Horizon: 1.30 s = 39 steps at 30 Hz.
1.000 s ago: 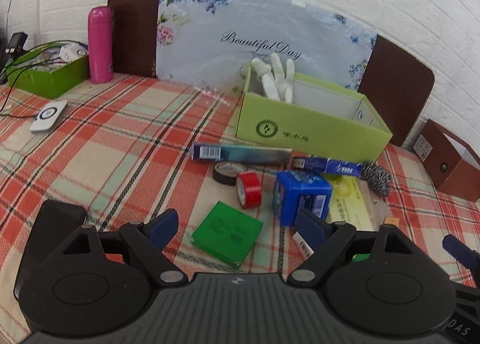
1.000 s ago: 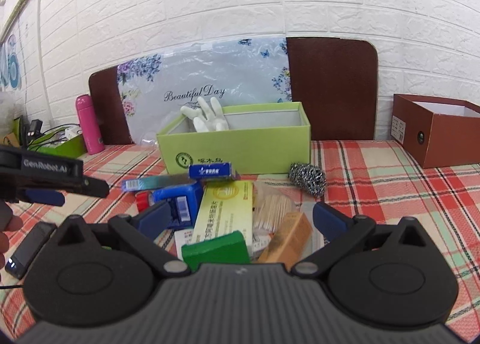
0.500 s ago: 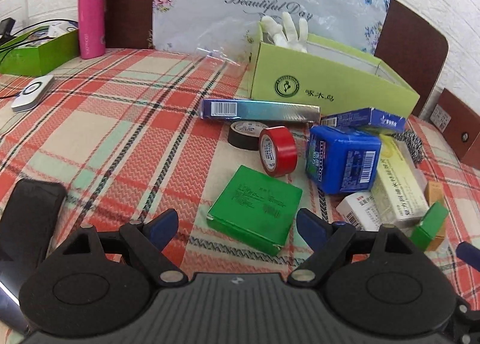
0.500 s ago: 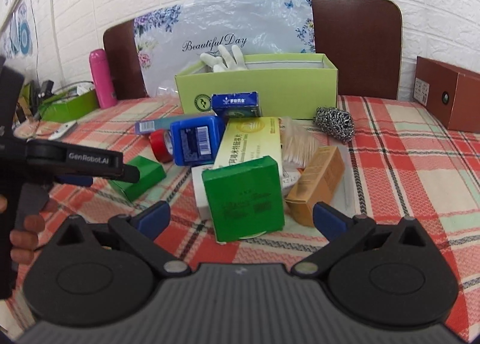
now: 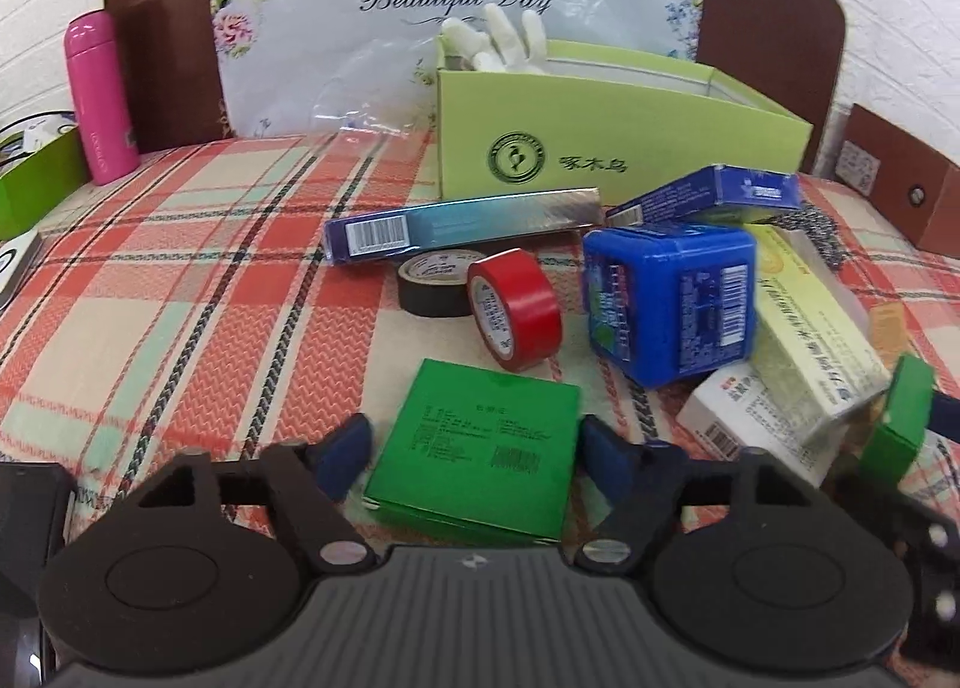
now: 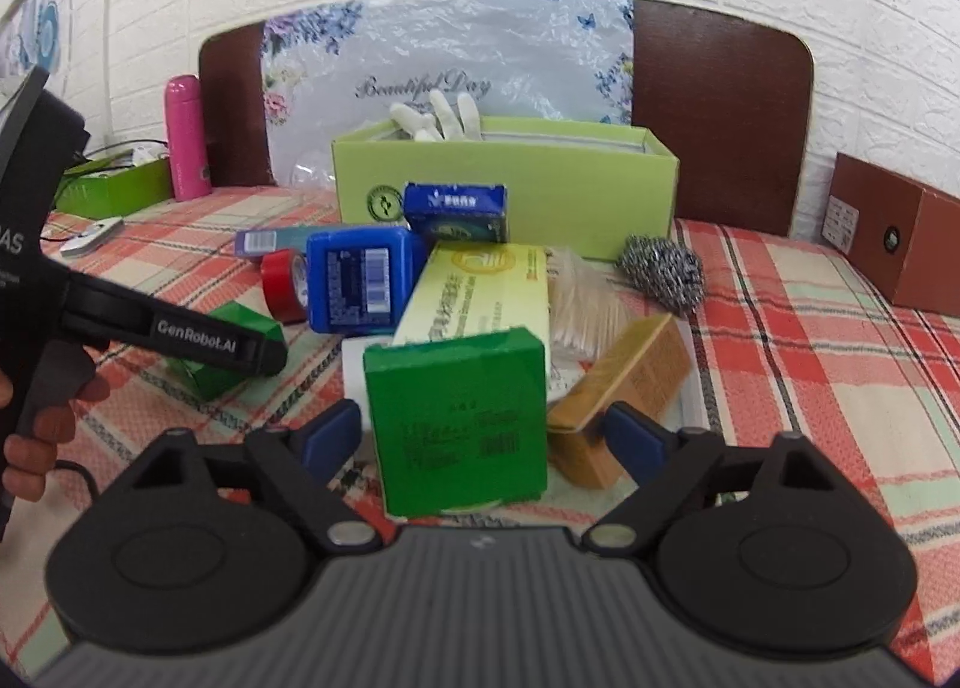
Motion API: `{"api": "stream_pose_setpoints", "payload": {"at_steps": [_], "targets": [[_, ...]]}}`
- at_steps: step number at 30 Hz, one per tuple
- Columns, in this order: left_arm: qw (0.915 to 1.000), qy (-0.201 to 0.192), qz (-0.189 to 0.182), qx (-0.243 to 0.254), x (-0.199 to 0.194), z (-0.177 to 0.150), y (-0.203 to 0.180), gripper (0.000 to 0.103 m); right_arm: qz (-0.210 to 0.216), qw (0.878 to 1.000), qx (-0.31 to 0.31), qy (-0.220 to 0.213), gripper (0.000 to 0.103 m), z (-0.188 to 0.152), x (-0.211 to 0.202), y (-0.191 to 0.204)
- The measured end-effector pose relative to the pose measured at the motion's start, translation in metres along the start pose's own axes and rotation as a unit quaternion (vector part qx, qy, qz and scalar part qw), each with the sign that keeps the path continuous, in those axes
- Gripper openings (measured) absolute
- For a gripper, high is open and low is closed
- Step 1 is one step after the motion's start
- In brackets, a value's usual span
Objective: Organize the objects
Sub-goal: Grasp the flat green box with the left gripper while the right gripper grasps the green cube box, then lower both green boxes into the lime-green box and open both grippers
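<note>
A pile of small boxes lies on the plaid tablecloth before a lime green box point(image 5: 618, 142) point(image 6: 540, 184) with white gloves in it. My left gripper point(image 5: 474, 448) is open, its fingers on either side of a flat green box point(image 5: 480, 448) lying on the cloth. My right gripper point(image 6: 480, 436) is open around a second green box point(image 6: 459, 418) that stands tilted against the pile; there is a gap at the right finger. That box also shows in the left wrist view point(image 5: 900, 418).
Red tape roll point(image 5: 516, 310), black tape roll point(image 5: 432, 286), blue tub point(image 5: 672, 298), long blue box point(image 5: 462, 220), yellow box point(image 6: 480, 298), tan box point(image 6: 624, 394) and steel scourer point(image 6: 663, 274) crowd the middle. Pink bottle point(image 5: 96, 94) far left, brown box point(image 6: 894, 244) right.
Both grippers have moved forward and down, each closing in on its green box until the fingers flank it. The jaws stay open.
</note>
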State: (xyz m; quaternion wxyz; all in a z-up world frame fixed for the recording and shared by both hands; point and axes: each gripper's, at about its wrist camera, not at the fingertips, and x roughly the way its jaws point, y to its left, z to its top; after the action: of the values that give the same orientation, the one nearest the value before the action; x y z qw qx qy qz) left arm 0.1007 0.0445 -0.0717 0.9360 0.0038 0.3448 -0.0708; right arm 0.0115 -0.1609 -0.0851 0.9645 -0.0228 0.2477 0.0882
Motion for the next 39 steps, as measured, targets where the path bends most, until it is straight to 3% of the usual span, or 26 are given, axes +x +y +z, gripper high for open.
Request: {"api": "stream_pose_setpoints", "payload": {"at_steps": [2,7,9,13,15,16,17,20,25,34,36,38,39], "targets": [[1.0,0.005,-0.005,0.004,-0.003,0.0,-0.001,0.067,0.026,1.0,-0.002,0.004,0.061,0.004,-0.004,-0.002],[0.9992,0.029,-0.028,0.0,-0.021,-0.007,-0.004,0.066,0.076,0.993,0.037,0.077,0.061,0.021,-0.029,-0.018],[0.9983,0.035,-0.047,-0.001,-0.032,-0.013,-0.007,0.066,0.097,0.99,0.024,0.102,0.061,0.027,-0.039,-0.021],[0.997,0.041,-0.065,-0.004,-0.038,-0.018,-0.018,0.067,0.058,0.993,0.014,0.1,0.062,0.026,-0.029,-0.013],[0.9974,0.042,-0.058,-0.001,-0.037,-0.018,-0.023,0.067,0.054,0.994,0.033,0.085,0.071,0.019,-0.017,-0.01],[0.9976,0.042,-0.055,0.0,-0.036,-0.018,-0.023,0.067,0.055,0.994,0.04,0.082,0.088,0.014,-0.012,-0.009],[0.9977,0.043,-0.052,0.002,-0.036,-0.018,-0.023,0.067,0.053,0.994,0.037,0.087,0.092,0.009,-0.006,-0.007],[0.9978,0.045,-0.049,0.002,-0.038,-0.019,-0.019,0.068,0.041,0.994,0.021,0.099,0.092,-0.002,-0.004,-0.005],[0.9981,0.042,-0.046,0.001,-0.039,-0.021,-0.019,0.073,0.044,0.996,0.024,0.07,0.092,-0.005,-0.017,-0.012],[0.9981,0.042,-0.043,0.011,-0.041,-0.023,-0.022,0.072,0.032,0.997,-0.003,0.069,0.08,-0.008,-0.008,0.0],[0.9981,0.041,-0.041,0.019,-0.041,-0.024,-0.023,0.072,0.032,0.997,-0.001,0.073,0.074,-0.011,-0.006,0.0],[0.9981,0.04,-0.039,0.025,-0.041,-0.025,-0.025,0.072,0.036,0.996,0.005,0.076,0.062,-0.013,-0.005,-0.002],[0.9981,0.039,-0.039,0.028,-0.041,-0.026,-0.026,0.065,0.039,0.996,0.008,0.076,0.062,-0.013,-0.005,-0.003]]}}
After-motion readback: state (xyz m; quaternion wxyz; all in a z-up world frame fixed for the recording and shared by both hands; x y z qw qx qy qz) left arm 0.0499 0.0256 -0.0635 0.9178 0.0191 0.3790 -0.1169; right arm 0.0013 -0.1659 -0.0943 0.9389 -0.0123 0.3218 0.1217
